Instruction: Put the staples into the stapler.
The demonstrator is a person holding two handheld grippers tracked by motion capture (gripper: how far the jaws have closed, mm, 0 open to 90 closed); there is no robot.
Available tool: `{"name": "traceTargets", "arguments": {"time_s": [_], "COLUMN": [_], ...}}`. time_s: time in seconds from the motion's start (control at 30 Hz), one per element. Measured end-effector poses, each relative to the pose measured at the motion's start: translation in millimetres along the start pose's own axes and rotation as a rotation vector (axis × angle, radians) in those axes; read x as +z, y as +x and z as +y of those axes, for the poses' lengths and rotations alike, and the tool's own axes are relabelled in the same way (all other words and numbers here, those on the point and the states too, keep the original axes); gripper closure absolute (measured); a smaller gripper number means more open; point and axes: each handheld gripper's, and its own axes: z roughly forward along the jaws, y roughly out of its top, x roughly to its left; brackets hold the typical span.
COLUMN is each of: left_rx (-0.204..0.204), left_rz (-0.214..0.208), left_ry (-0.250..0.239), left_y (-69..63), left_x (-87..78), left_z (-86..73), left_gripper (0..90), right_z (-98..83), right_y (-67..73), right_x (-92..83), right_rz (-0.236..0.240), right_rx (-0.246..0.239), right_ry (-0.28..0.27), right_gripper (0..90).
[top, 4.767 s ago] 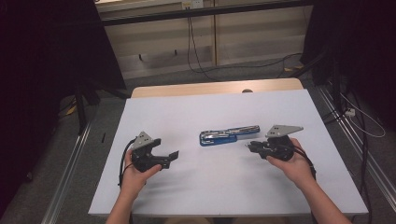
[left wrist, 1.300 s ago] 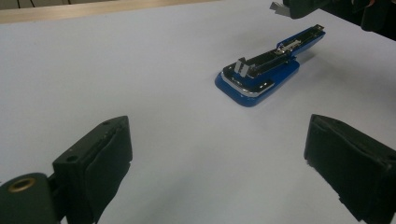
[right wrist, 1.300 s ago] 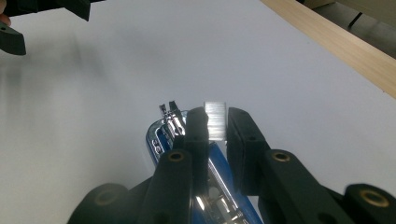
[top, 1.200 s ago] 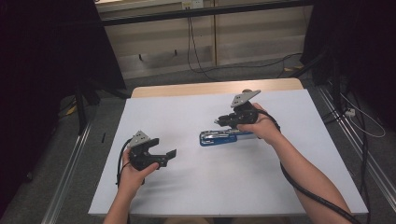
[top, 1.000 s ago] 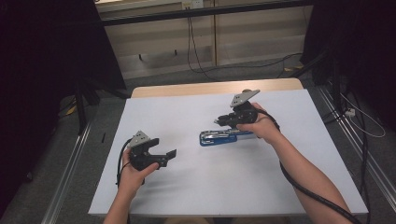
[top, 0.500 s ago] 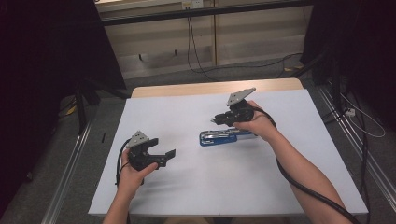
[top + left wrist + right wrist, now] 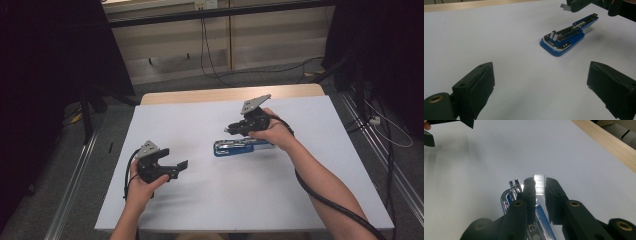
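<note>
while the right gripper [image 7: 540, 185] pinches a shiny ribbed staple strip [image 7: 539, 184], the left gripper [image 7: 541, 82] gapes empty.

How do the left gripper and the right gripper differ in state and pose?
The left gripper has its fingers spread wide with nothing between them; the right gripper is shut on a strip of staples. The left sits low on the white table; the right hangs above the blue stapler. Both are hand-held.
</note>
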Motion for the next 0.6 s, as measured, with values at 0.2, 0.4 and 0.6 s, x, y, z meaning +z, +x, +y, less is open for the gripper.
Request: {"name": "traceTargets", "arguments": {"time_s": [0.2, 0.4, 0.6], "left_rx": [0.004, -0.001, 0.001], "left_rz": [0.000, 0.007, 0.010], "left_ry": [0.006, 0.005, 0.007], "left_y": [0.0, 1.0, 0.8], "left_x": [0.1, -0.6, -0.7], "left_z": [-0.5, -0.9, -0.9], "left_gripper": [7.9, 7.8, 7.9], "right_z": [-2.0, -2.1, -4.0], "right_y": [1.5, 4.6, 5.8], "right_x": [5.6, 10.2, 14.3], "right_rz": [0.029, 0.057, 0.077], "right_rx": [-0.010, -0.036, -0.049], "right_ry": [0.002, 0.019, 0.019], "right_gripper": [79.4, 79.4, 79.4]}}
